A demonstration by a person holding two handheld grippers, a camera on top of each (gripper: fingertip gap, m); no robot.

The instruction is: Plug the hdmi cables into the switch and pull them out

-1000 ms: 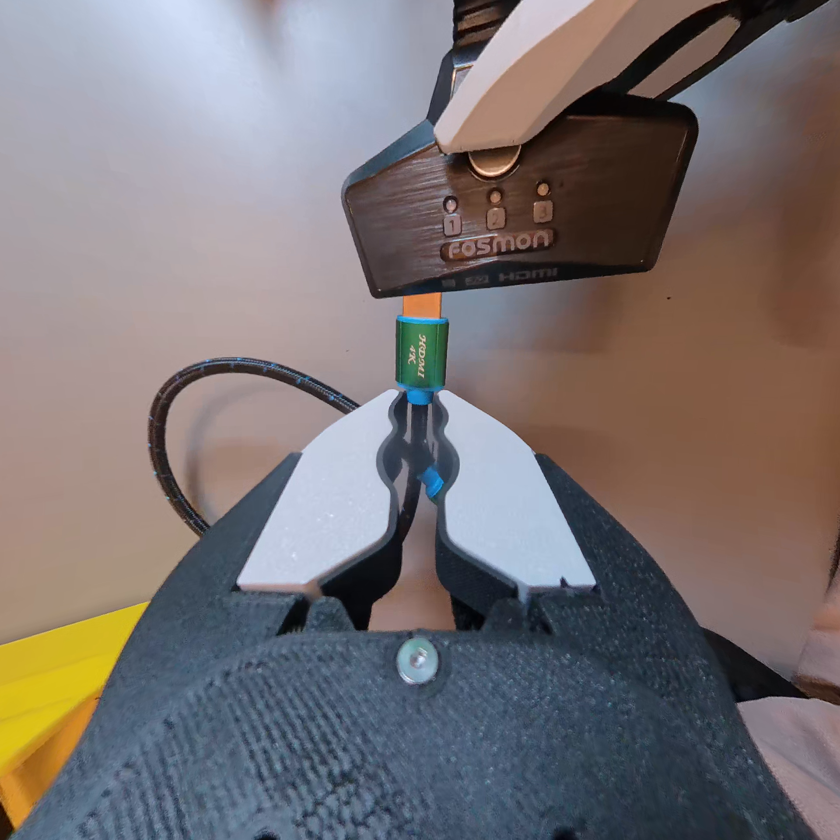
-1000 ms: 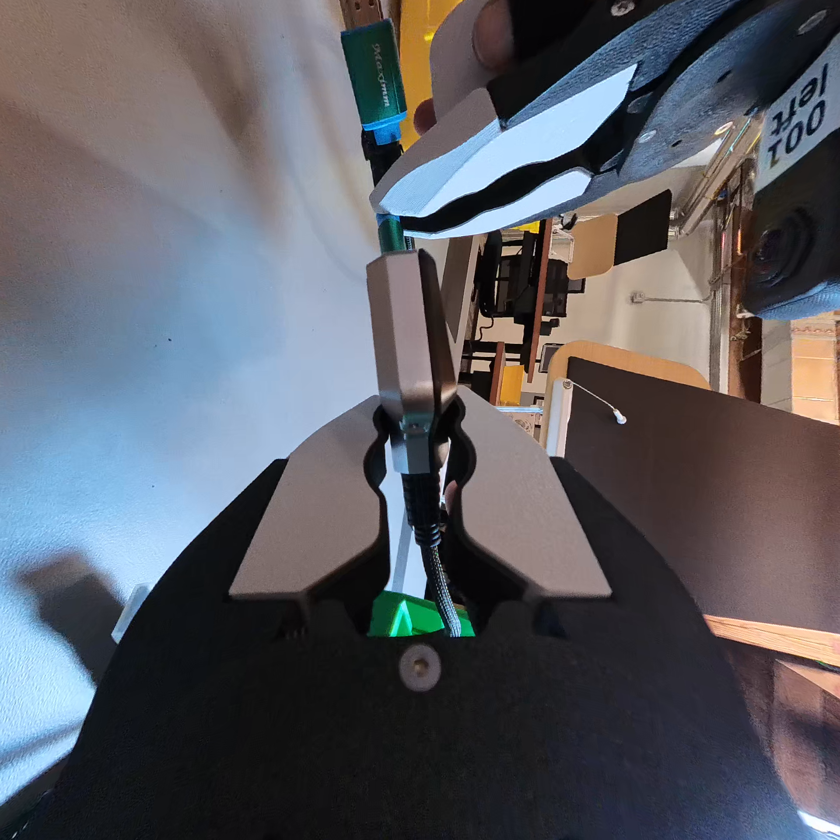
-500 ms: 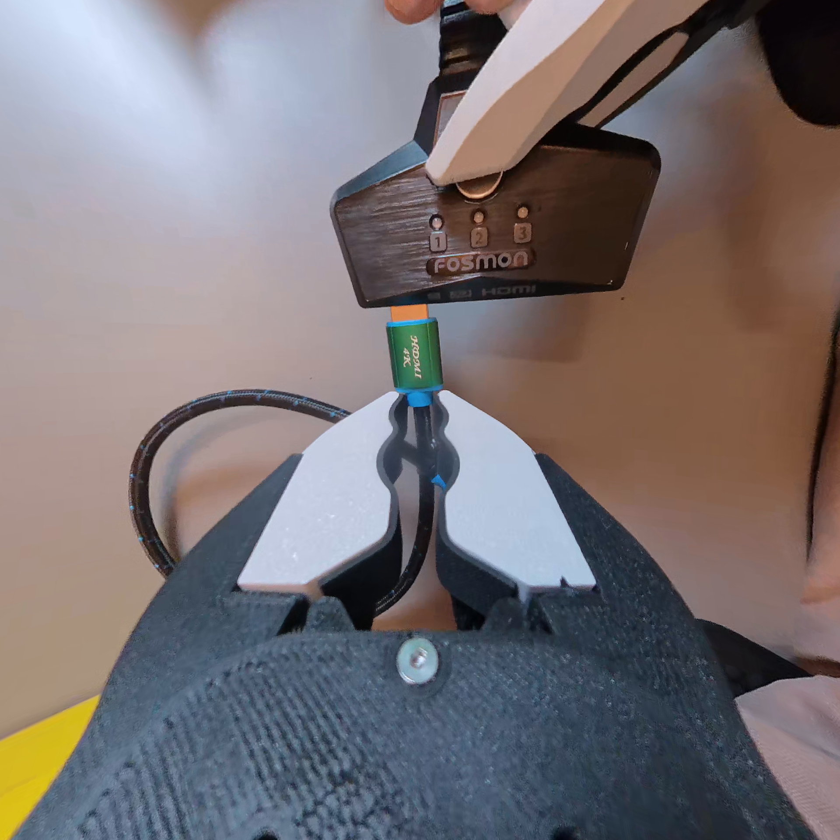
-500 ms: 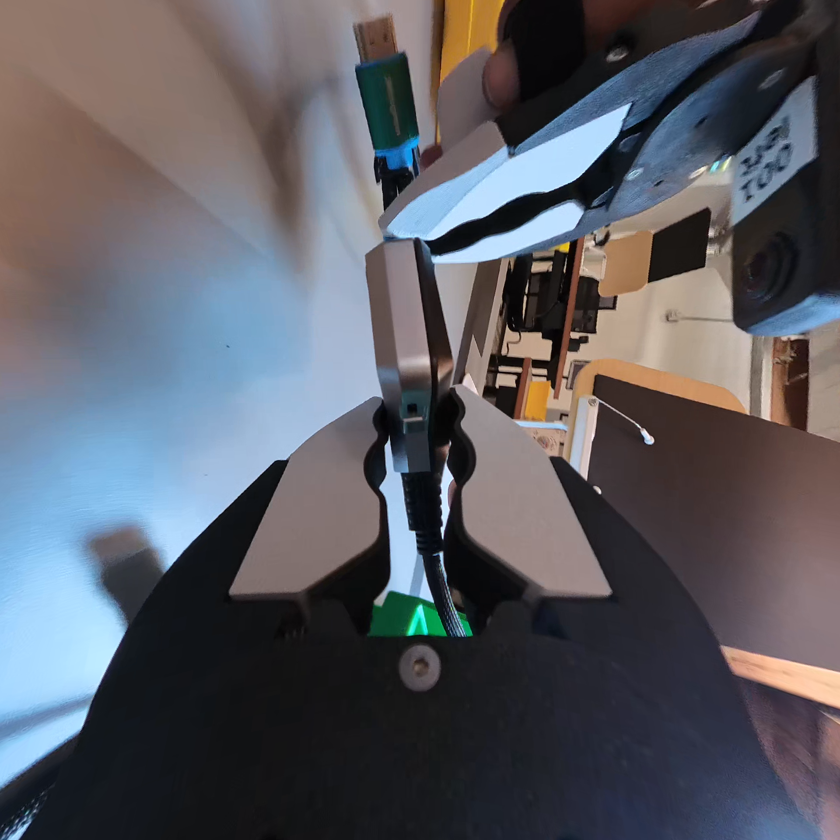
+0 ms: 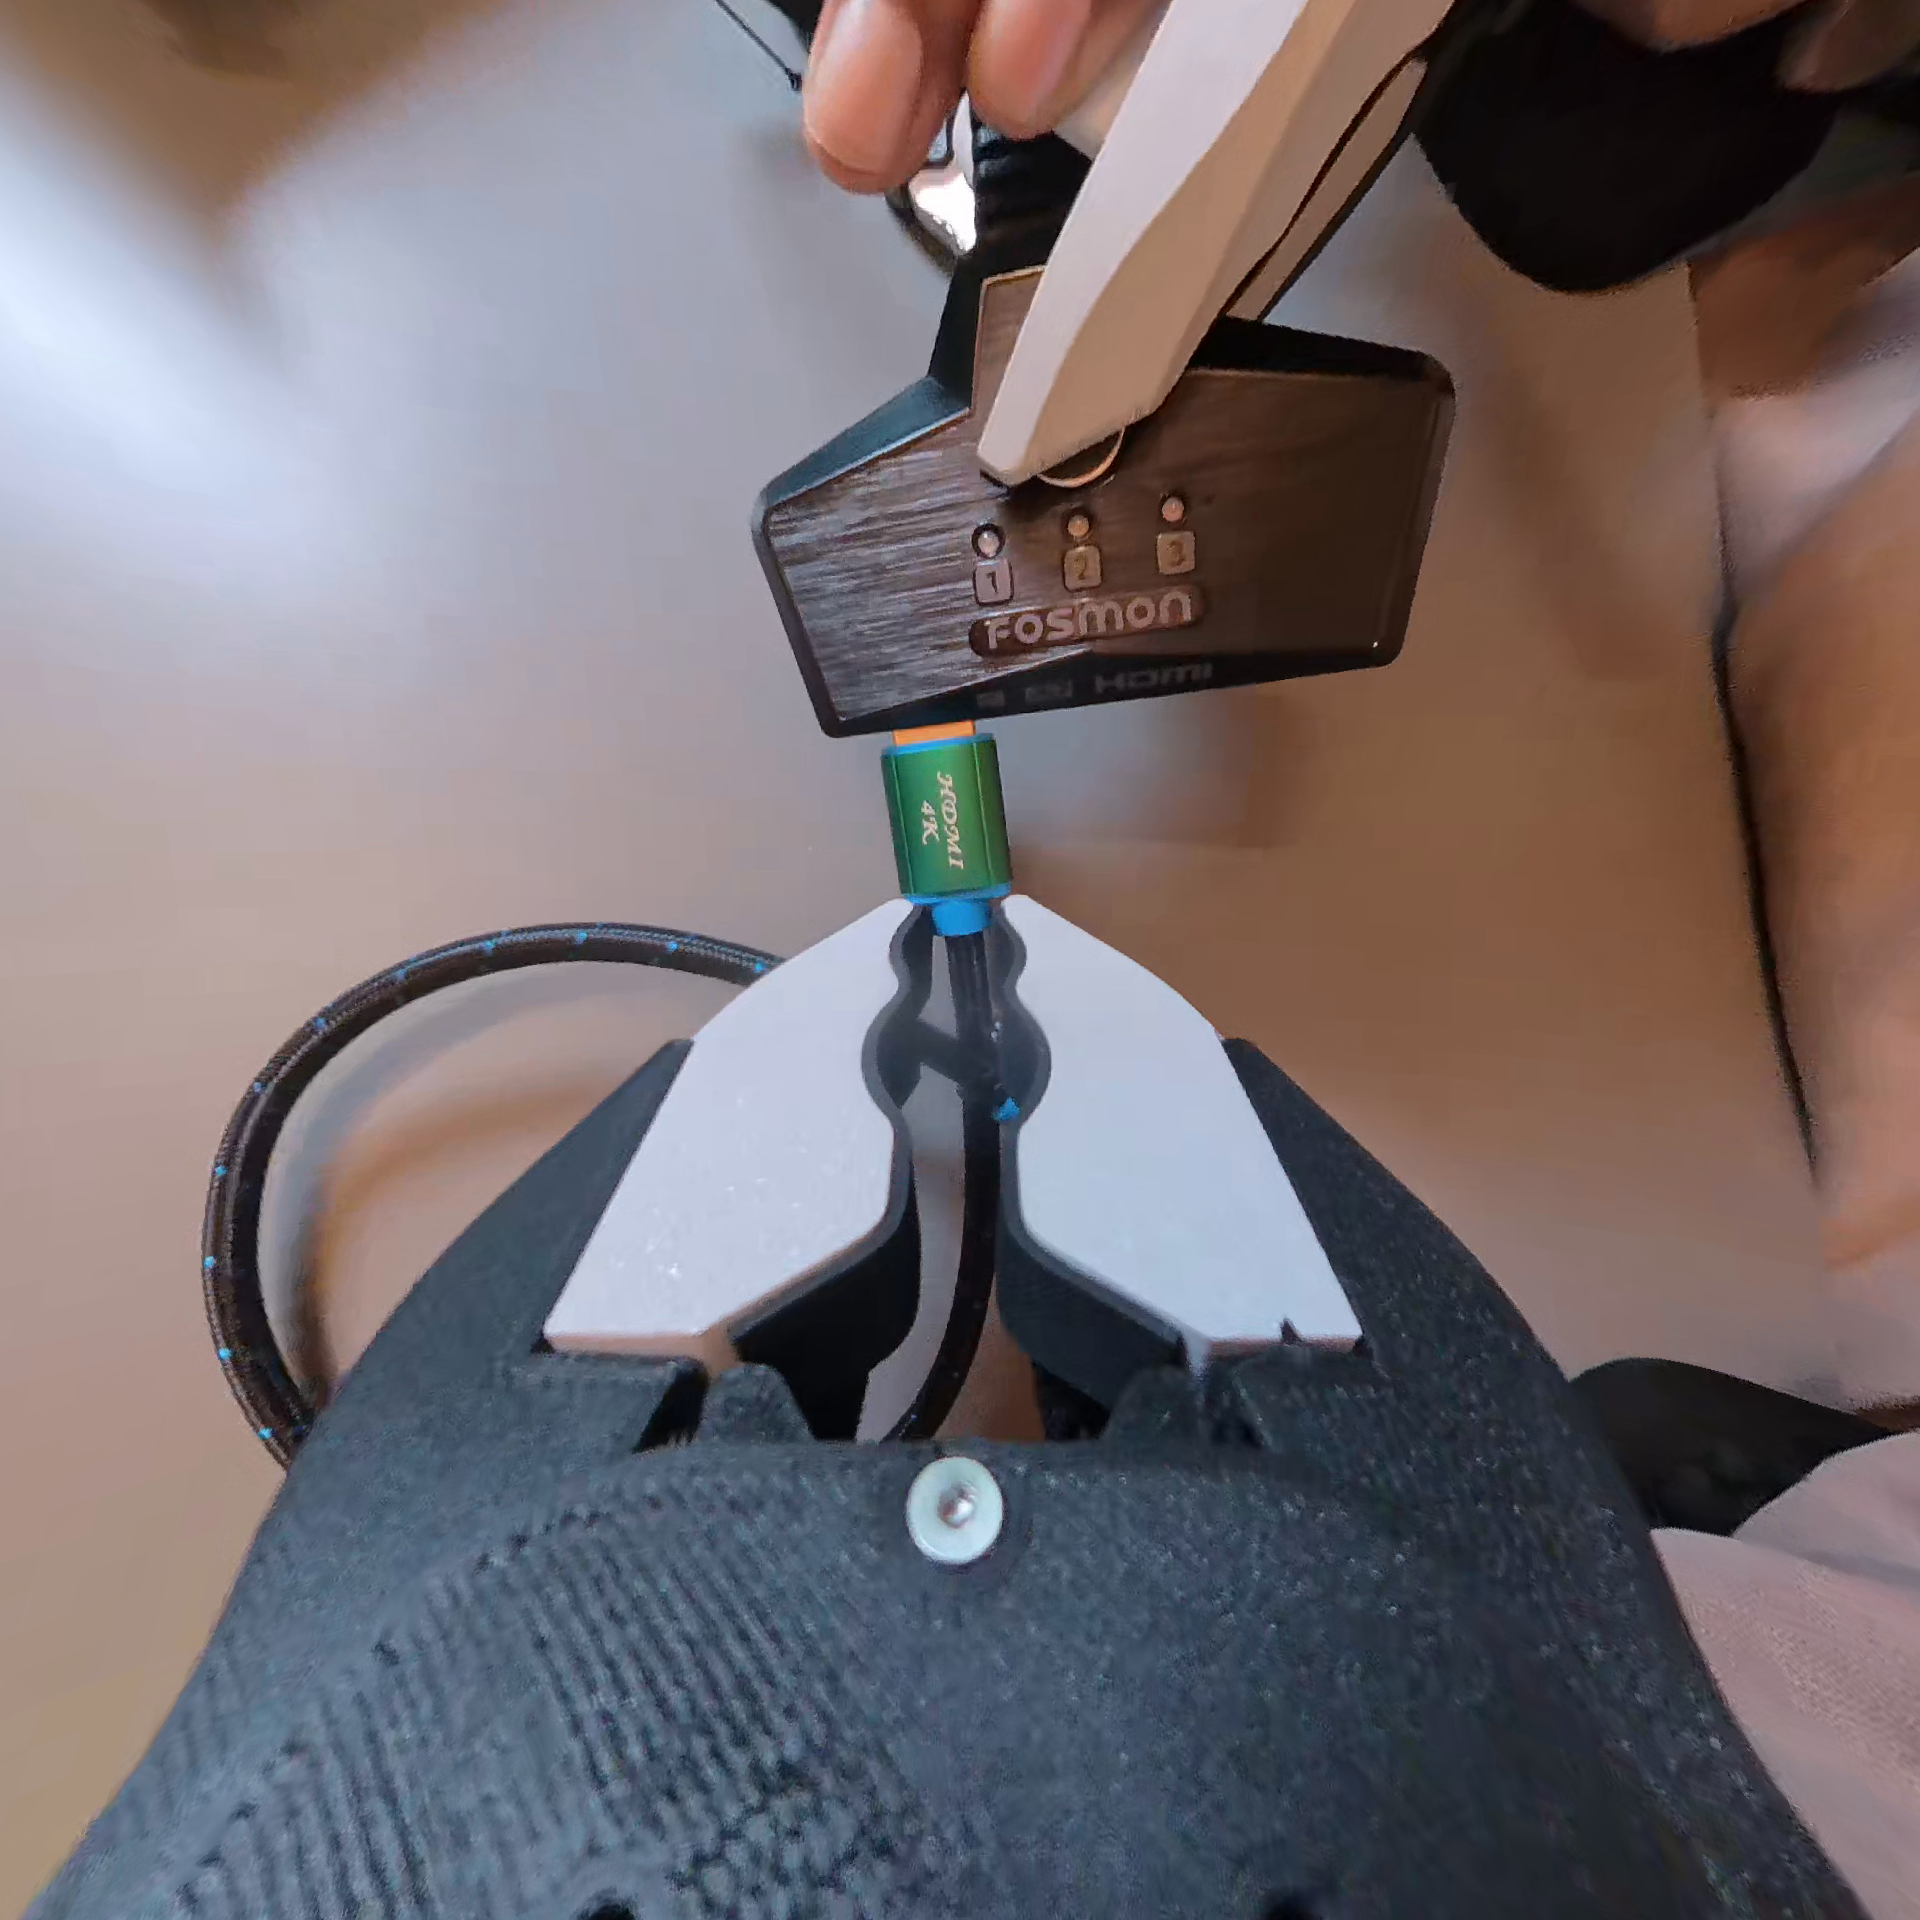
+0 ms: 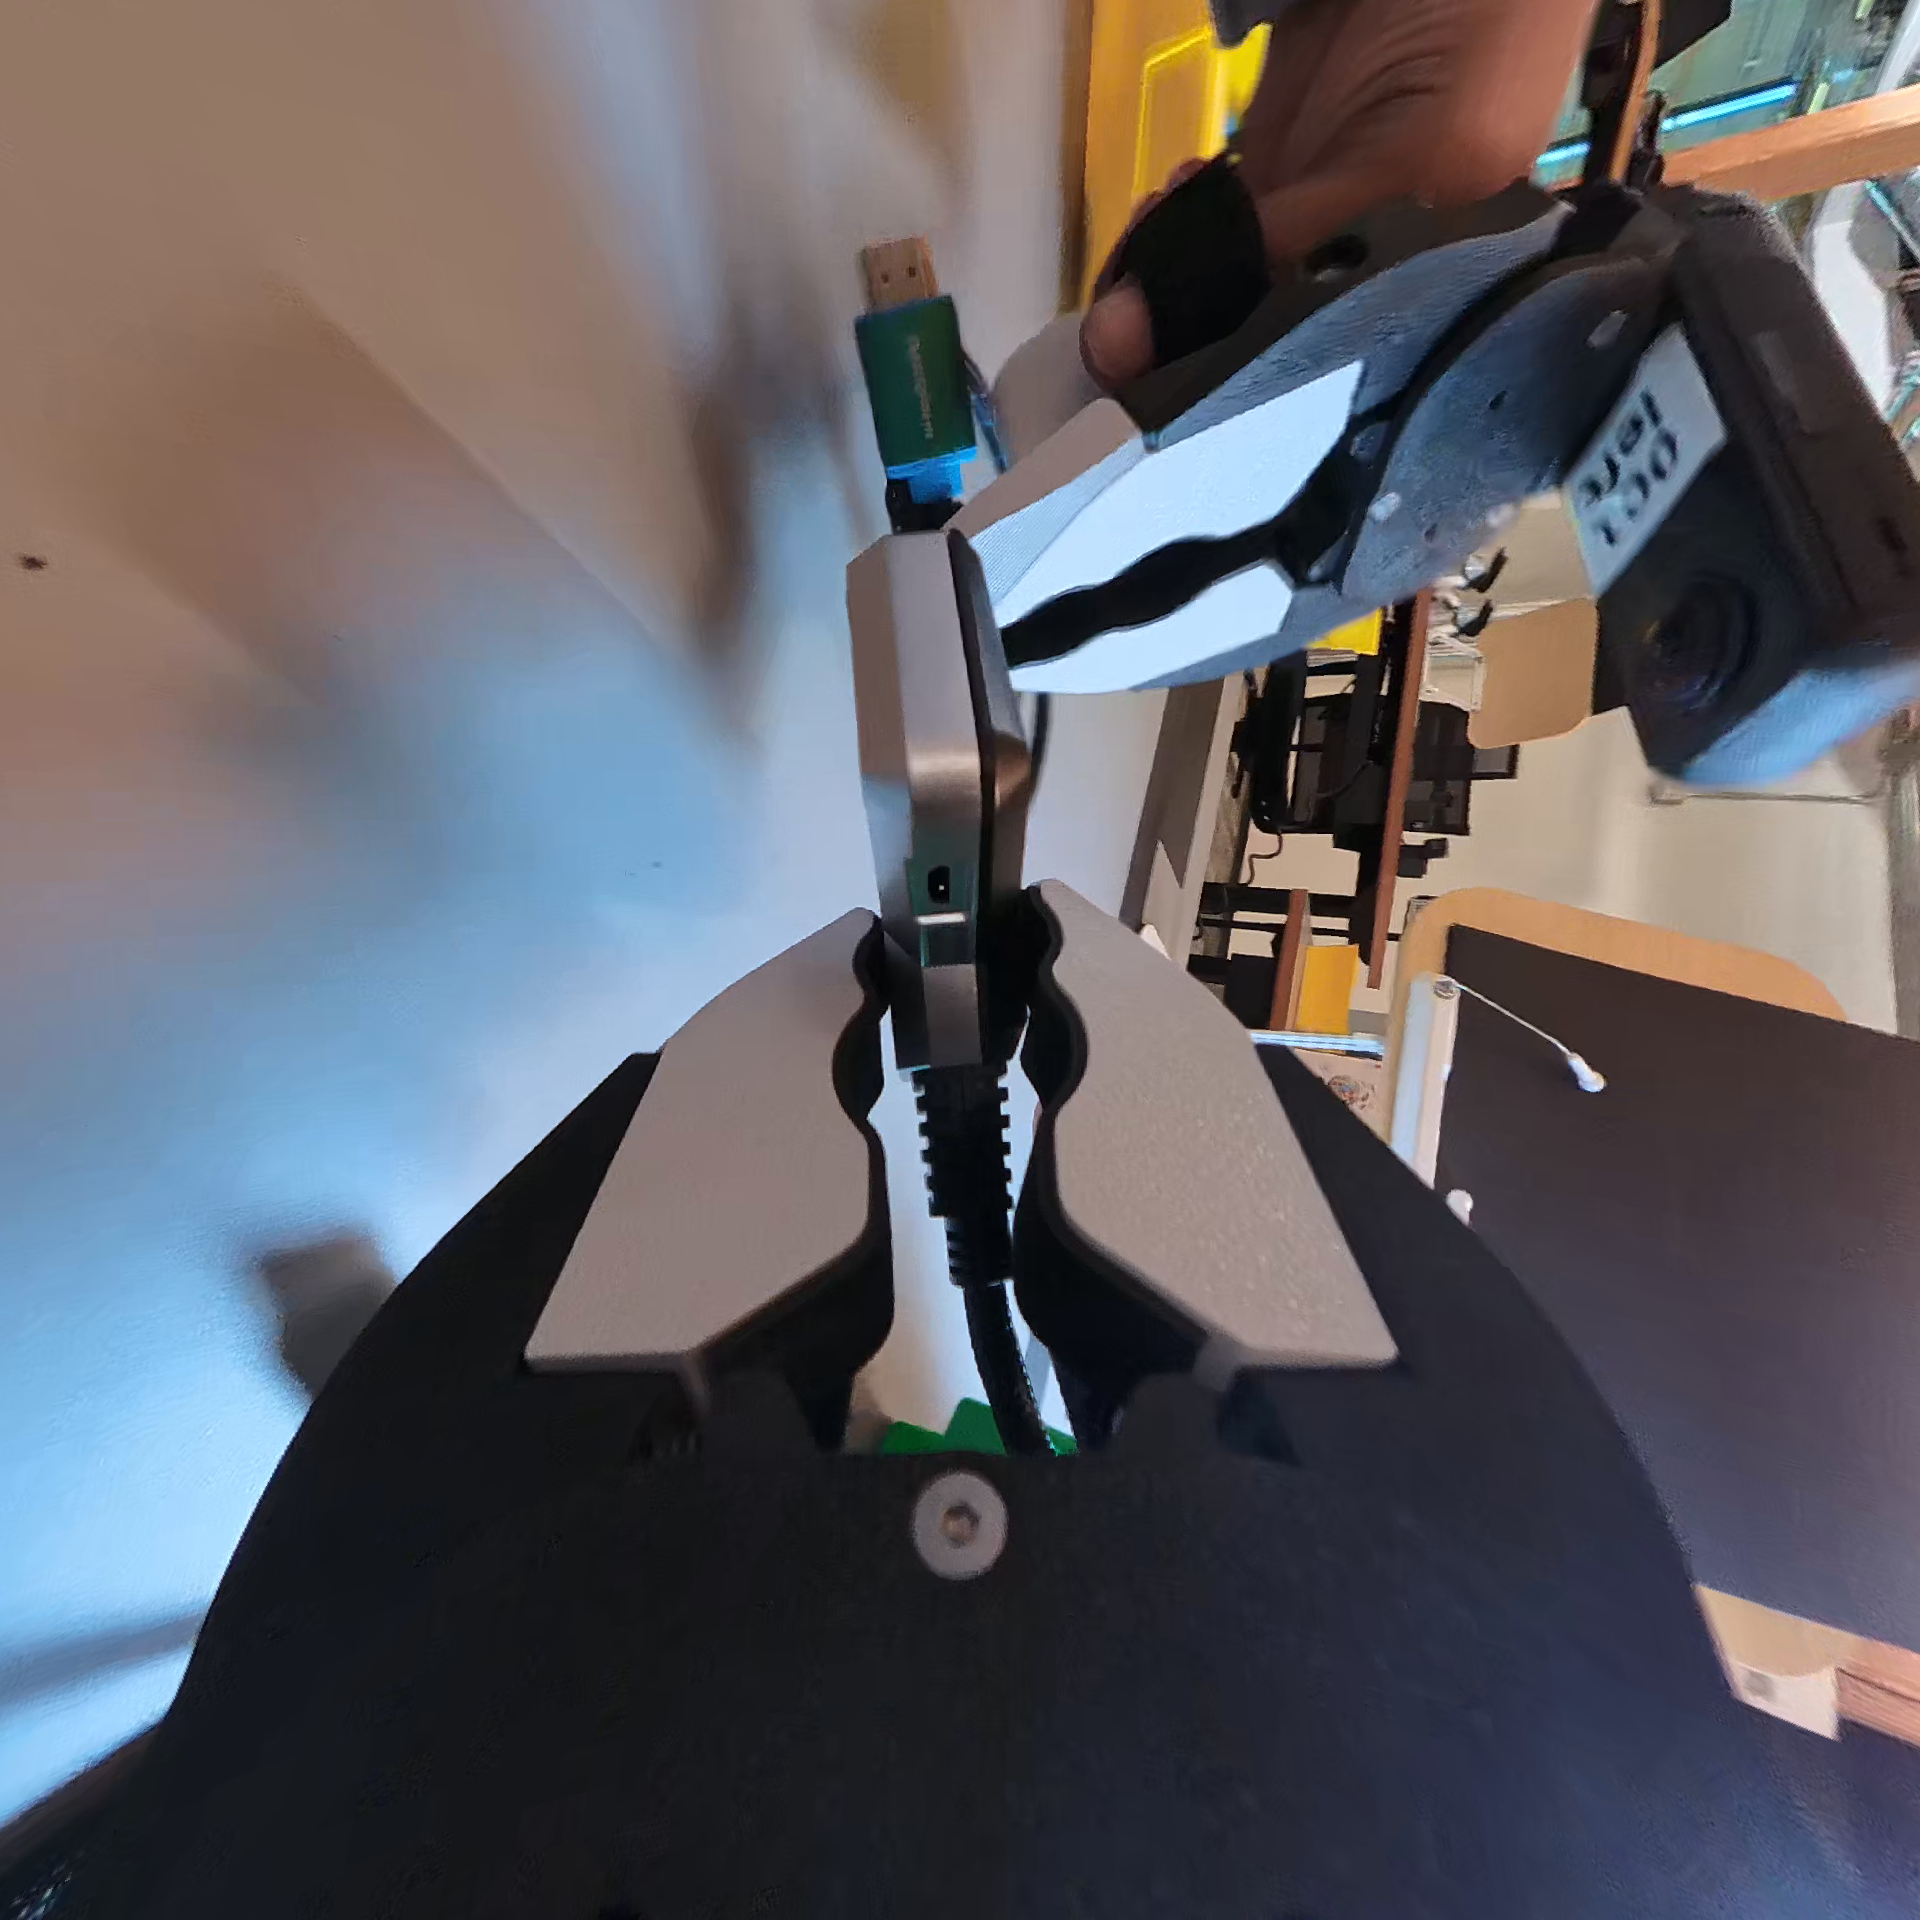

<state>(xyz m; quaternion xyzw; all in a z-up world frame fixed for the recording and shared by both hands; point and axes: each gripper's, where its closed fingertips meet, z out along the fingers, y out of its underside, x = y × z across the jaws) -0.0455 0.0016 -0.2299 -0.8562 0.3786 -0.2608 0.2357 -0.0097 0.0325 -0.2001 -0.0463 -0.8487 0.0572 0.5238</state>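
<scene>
While its fingers nearly meet, the left gripper [image 5: 954, 920] pinches the braided black cable [image 5: 343, 1023] just behind the green HDMI plug [image 5: 943, 823], whose orange tip is almost wholly inside the port on the near left edge of the dark switch [image 5: 1101, 561]. That cable loops off to the left. Farther right, the right gripper [image 6: 956, 935] is clamped narrowly on the switch's far end, beside its ribbed black lead [image 6: 961, 1164]. A second green plug [image 6: 914, 395] shows loose beyond the switch, its tip bare.
</scene>
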